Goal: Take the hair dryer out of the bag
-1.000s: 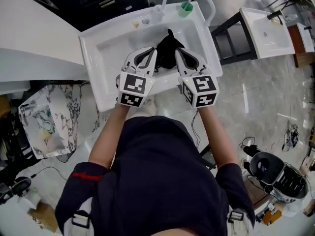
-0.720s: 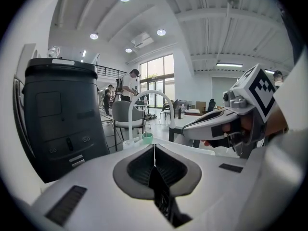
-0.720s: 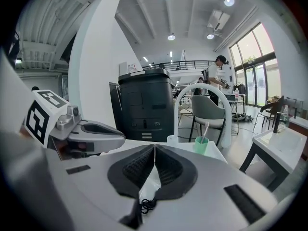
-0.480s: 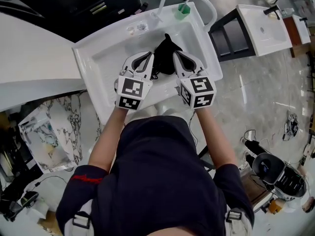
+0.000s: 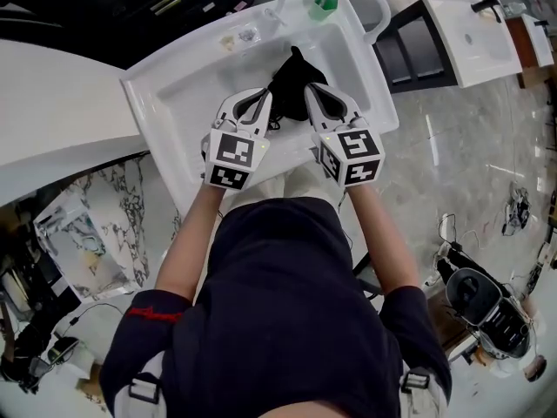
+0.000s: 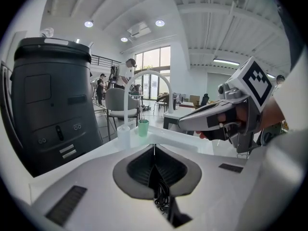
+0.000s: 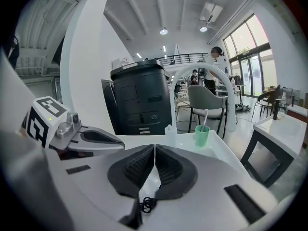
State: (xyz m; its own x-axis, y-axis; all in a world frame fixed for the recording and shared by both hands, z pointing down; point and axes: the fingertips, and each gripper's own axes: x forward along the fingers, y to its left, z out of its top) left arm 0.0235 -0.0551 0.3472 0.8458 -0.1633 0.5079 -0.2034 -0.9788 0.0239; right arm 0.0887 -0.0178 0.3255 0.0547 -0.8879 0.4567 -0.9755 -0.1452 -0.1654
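With the left claw (image 5: 264,101) and right claw (image 5: 313,96) both pressed together beside the black bag (image 5: 292,78) in the sink (image 5: 187,90), hair dryer unseen, presumably inside, closed tips may shove fabric or snag the cord (image 7: 146,205).

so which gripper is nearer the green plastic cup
The right gripper: the green plastic cup stands on its side of the white basin, farther from the left gripper.

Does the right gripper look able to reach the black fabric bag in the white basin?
Likely yes: the right gripper is beside the bag, nothing between, but its shut jaws must open.
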